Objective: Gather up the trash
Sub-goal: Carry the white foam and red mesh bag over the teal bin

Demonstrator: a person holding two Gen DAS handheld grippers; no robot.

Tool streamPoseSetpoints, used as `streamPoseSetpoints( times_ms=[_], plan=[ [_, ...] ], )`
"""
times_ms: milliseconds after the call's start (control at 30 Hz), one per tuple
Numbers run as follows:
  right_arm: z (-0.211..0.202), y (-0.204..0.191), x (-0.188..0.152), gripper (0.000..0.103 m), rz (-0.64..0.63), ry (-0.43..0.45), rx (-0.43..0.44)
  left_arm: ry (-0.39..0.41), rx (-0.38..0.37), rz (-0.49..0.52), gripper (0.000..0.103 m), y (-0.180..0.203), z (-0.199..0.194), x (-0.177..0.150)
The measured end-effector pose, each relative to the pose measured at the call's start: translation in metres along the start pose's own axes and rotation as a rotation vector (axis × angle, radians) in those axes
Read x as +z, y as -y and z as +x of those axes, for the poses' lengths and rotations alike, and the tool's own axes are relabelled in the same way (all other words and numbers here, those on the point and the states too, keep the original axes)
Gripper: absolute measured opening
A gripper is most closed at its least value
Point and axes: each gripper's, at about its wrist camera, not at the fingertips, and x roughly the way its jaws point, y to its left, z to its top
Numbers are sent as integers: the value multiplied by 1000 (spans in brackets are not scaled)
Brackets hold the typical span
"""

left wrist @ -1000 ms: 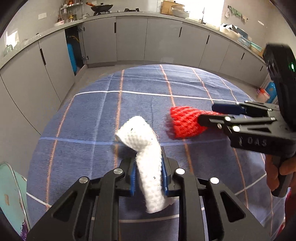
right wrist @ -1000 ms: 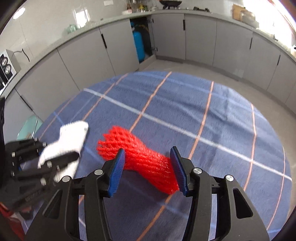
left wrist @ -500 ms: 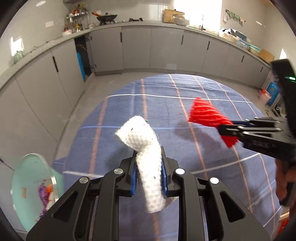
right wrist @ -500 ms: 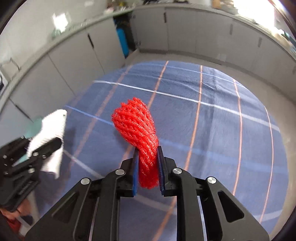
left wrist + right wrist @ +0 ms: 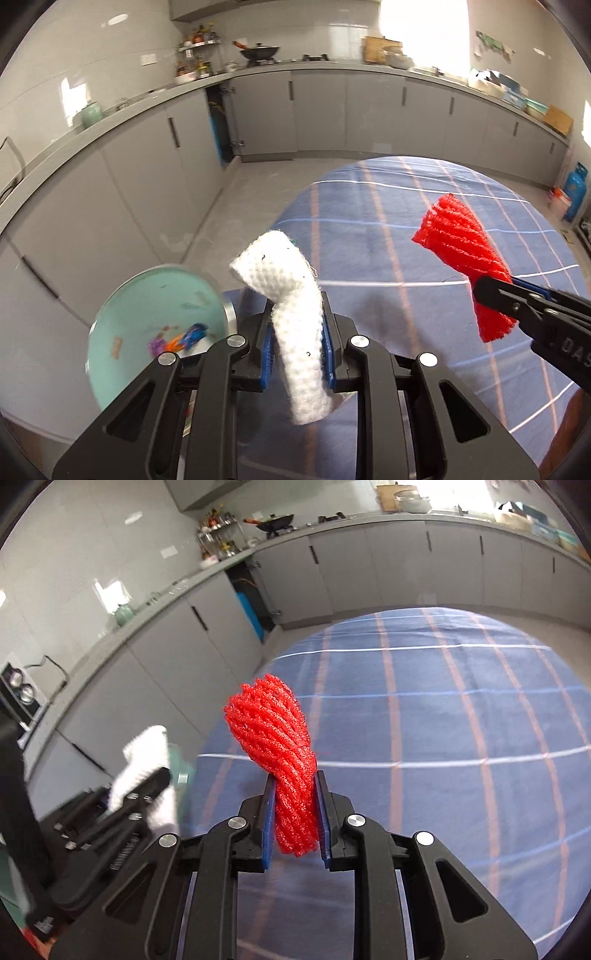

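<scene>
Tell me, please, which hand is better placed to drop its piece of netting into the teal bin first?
The left, probably. In its view the left tool, clamping the white foam net, sits right beside the open teal bin. The right tool holds the red foam net farther over the blue tablecloth.

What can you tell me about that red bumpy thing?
The red net is a soft foam mesh sleeve, bright red and ribbed all over. It is squashed in the middle between the blue pads of the right gripper, which holds it up off the blue tablecloth. Its top fans out wide above the pinch, and a short end hangs below. Only the pads touch it.
</scene>
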Motion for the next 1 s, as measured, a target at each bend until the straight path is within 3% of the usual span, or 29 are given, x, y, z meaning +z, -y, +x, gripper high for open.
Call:
streamPoseSetpoints(
  times_ms=[467, 1000],
  plan=[
    [2, -92, -28, 21, -34, -8, 144, 11, 100, -151, 22, -86, -24, -33],
    [28, -165, -43, 21, -123, -55, 187, -6, 159, -260, 22, -150, -24, -62]
  ],
)
